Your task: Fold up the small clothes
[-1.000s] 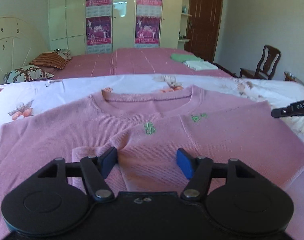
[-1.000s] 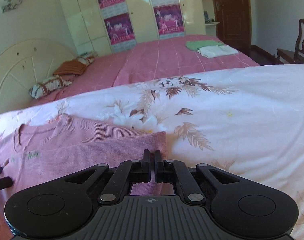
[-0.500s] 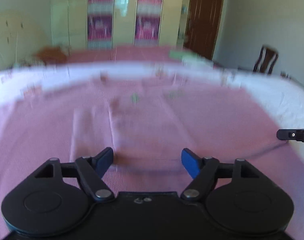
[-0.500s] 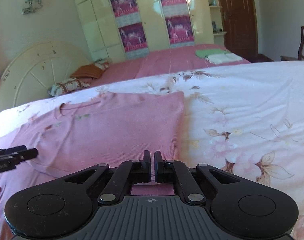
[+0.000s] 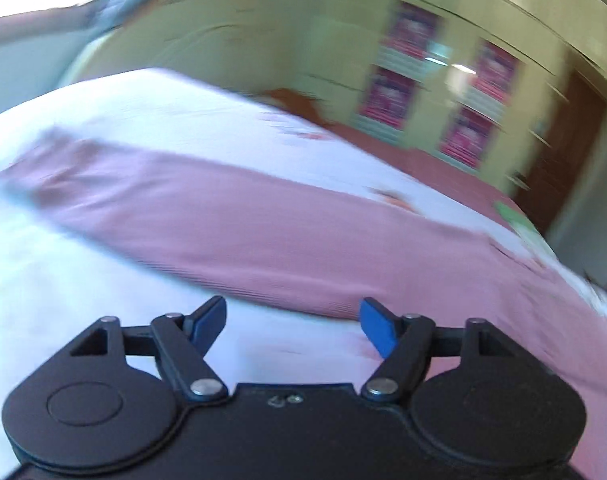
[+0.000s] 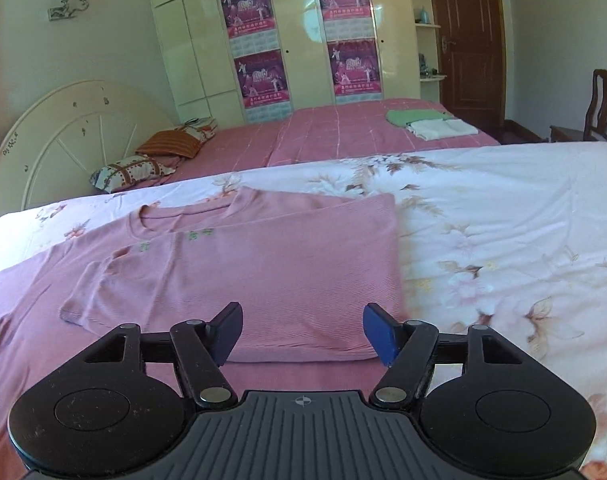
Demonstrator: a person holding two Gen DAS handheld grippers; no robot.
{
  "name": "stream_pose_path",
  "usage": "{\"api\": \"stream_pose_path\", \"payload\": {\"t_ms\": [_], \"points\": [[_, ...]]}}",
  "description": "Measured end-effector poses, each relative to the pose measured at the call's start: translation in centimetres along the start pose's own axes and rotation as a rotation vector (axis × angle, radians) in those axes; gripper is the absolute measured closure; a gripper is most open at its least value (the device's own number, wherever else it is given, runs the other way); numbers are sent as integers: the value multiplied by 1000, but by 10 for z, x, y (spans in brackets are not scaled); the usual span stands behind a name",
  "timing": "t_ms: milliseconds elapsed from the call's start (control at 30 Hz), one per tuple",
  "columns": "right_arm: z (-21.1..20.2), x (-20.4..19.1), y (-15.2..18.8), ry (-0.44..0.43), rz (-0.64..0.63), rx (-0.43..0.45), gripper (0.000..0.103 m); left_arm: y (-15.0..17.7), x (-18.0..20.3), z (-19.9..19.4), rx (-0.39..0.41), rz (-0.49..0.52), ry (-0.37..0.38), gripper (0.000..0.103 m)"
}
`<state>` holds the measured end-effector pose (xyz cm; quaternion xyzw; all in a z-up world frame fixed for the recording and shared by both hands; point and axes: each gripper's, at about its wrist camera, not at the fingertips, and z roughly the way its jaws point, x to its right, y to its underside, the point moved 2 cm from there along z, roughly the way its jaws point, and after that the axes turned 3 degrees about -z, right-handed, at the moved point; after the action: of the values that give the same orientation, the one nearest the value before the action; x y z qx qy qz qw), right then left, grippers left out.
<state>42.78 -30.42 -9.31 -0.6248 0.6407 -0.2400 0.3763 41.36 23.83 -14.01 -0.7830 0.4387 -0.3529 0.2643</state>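
A pink knit sweater (image 6: 263, 264) lies flat on the white floral bedspread (image 6: 503, 216), its right side folded over onto the body, with the fold's edge at the right. My right gripper (image 6: 303, 330) is open and empty, just in front of the sweater's lower hem. In the blurred, tilted left wrist view, the sweater's long left sleeve (image 5: 231, 232) stretches across the bedspread (image 5: 103, 120). My left gripper (image 5: 293, 320) is open and empty, just short of the sleeve's near edge.
A second bed with a pink cover (image 6: 343, 132) stands behind, with pillows (image 6: 135, 168) at its left and folded green and white clothes (image 6: 431, 122) at its right. A wardrobe (image 6: 295, 36), a brown door (image 6: 467, 40) and a wooden chair (image 6: 599, 104) lie beyond.
My right gripper has opened and let go of the folded sweater edge, and pulled back. My left gripper has swung left and tilted toward the outstretched sleeve.
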Motion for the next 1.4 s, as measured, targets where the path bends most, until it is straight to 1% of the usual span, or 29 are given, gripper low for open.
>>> {"api": "stream_pose_path", "payload": {"t_ms": [67,100,200,267,333,533,567,633,667,700,733,767,833,900,933,1000,1033,1067,1133,1233,1300,1367,1400], "points": [[2,-17,2,-13,-2,-15,36,-18,-56,-2,35,-148,-50,44],[4,-25,2,-18,0,-19,36,-25,-80,-1,43,-215,-70,45],[13,-49,0,-35,27,-31,36,-45,-132,7,64,-344,-95,48],[18,-63,-5,-44,61,-33,36,-56,-151,15,73,-393,-84,49],[21,-73,-9,-44,87,-34,36,-63,-163,24,80,-414,-71,49],[30,-95,-23,-35,119,-26,36,-80,-175,48,123,-427,-47,50],[31,-96,-24,-29,133,-24,36,-83,-176,51,126,-423,-48,53],[34,-94,-26,-13,162,-24,36,-89,-176,56,118,-402,-71,70],[34,-93,-27,-8,180,-25,36,-91,-175,58,107,-395,-83,93],[35,-92,-27,-4,195,-25,36,-93,-172,53,130,-394,-51,93],[35,-91,-27,-2,203,-26,36,-96,-162,46,162,-363,-15,93],[34,-90,-27,1,207,-25,36,-99,-145,39,185,-296,15,93],[31,-88,-27,1,205,-16,36,-104,-100,29,192,-167,104,93],[28,-85,-25,0,207,-10,36,-101,-43,18,198,-14,169,93],[27,-83,-24,-1,212,-9,36,-97,-10,14,194,53,217,93],[26,-78,-21,-6,227,-5,36,-83,54,10,169,159,294,93],[24,-75,-21,-9,236,-2,36,-75,81,9,156,202,320,93],[23,-72,-20,-14,247,2,36,-63,114,10,129,240,359,93],[19,-67,-22,-25,260,13,36,-37,167,16,70,293,411,93],[9,-54,-25,-40,277,31,36,11,241,27,2,415,449,93],[2,-42,-26,-55,292,37,36,42,278,39,-54,462,456,93],[-4,-30,-26,-62,304,40,36,71,306,55,-106,509,458,92],[-6,-23,-25,-69,317,38,36,89,316,66,-162,534,464,84]]}}
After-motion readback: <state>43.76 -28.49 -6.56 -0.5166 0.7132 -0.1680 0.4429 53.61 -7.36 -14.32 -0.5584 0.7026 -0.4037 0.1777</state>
